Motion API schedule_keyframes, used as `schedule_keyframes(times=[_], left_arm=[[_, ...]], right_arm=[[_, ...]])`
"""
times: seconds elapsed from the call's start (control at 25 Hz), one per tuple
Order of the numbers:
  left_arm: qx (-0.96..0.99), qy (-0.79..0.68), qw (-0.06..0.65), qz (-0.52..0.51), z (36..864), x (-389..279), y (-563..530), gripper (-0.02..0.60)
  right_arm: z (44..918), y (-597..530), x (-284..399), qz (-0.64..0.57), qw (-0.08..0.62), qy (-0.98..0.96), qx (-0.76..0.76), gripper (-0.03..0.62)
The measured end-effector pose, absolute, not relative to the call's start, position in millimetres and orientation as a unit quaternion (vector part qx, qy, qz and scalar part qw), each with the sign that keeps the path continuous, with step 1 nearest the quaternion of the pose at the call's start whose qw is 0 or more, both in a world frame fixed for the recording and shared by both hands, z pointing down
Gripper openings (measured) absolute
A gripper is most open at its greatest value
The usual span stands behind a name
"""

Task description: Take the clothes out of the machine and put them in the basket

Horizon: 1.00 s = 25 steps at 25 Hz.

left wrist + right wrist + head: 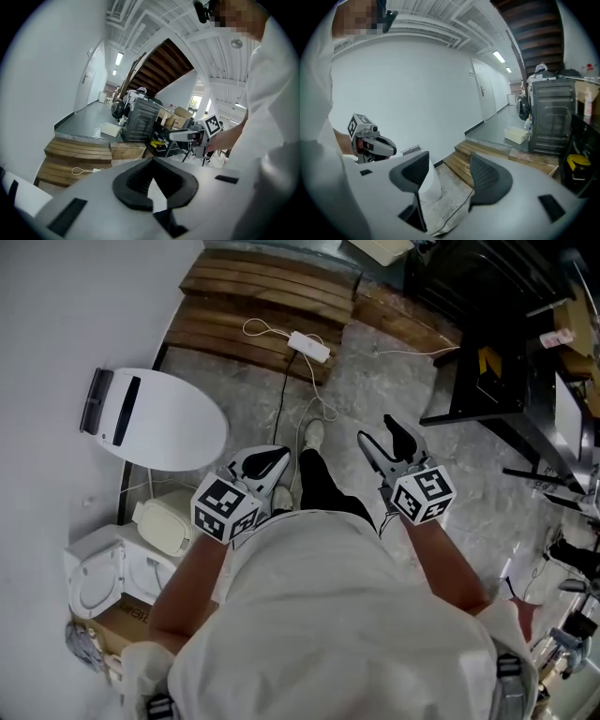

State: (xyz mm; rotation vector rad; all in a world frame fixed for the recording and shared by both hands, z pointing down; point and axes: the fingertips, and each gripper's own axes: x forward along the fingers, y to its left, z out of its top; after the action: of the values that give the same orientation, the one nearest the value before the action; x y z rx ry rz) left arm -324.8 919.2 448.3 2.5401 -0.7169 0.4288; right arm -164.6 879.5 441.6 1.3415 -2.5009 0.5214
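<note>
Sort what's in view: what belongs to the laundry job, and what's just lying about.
Job: left gripper, jaws together, empty; right gripper, jaws apart, empty; dark metal machine, possibly the one to unload. No basket shows.
Lying about: power strip, wooden steps, white crate, cardboard boxes.

No words or numbers are legible; the print on the cardboard box (129, 617) is too small.
</note>
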Motion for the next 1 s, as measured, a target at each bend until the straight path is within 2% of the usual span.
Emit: schedule_keyframes(times=[0.56, 1.0], left_arm=[[0.909, -0.294, 0.207, 0.213, 415.5, -238.3, 719.1, -0.003], [0.918, -0.248, 0.176, 0.253, 401.9, -181.4, 637.5, -0.003]], right_arm=[[450.1, 673.1, -96.4, 0.197, 0.099, -0.889, 0.401, 0.276], [450.7, 617.7, -40.7, 0.218, 0.046, -0.863, 0.452, 0.275]])
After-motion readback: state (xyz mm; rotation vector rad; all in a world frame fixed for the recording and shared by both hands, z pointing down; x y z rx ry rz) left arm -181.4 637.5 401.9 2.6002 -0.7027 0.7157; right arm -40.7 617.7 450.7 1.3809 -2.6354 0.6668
